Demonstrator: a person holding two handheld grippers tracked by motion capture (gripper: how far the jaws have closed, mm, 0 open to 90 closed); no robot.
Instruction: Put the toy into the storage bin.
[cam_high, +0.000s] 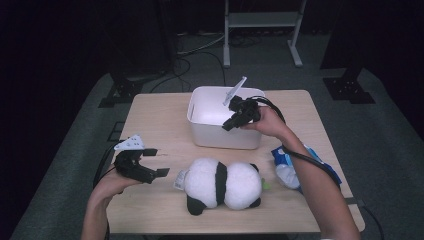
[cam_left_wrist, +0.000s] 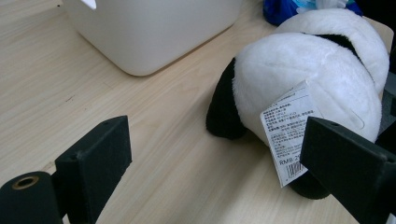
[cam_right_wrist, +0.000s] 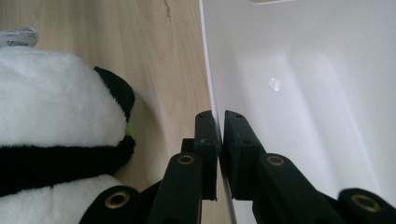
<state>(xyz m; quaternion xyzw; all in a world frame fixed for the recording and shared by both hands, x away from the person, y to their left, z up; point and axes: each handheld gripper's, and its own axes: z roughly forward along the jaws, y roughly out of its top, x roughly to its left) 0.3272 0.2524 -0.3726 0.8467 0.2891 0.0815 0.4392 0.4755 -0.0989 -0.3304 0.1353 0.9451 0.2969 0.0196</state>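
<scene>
Right gripper (cam_high: 234, 120) jaws clamped on white plastic bin's (cam_high: 200, 117) near wall. Left gripper (cam_high: 155, 161) jaws wide, empty, beside black-and-white plush panda (cam_high: 222, 184). Likely next: grasp panda, bin steadied.

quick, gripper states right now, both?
Left gripper: open, holding nothing, beside the panda plush.
Right gripper: closed on the white bin's near wall.
</scene>
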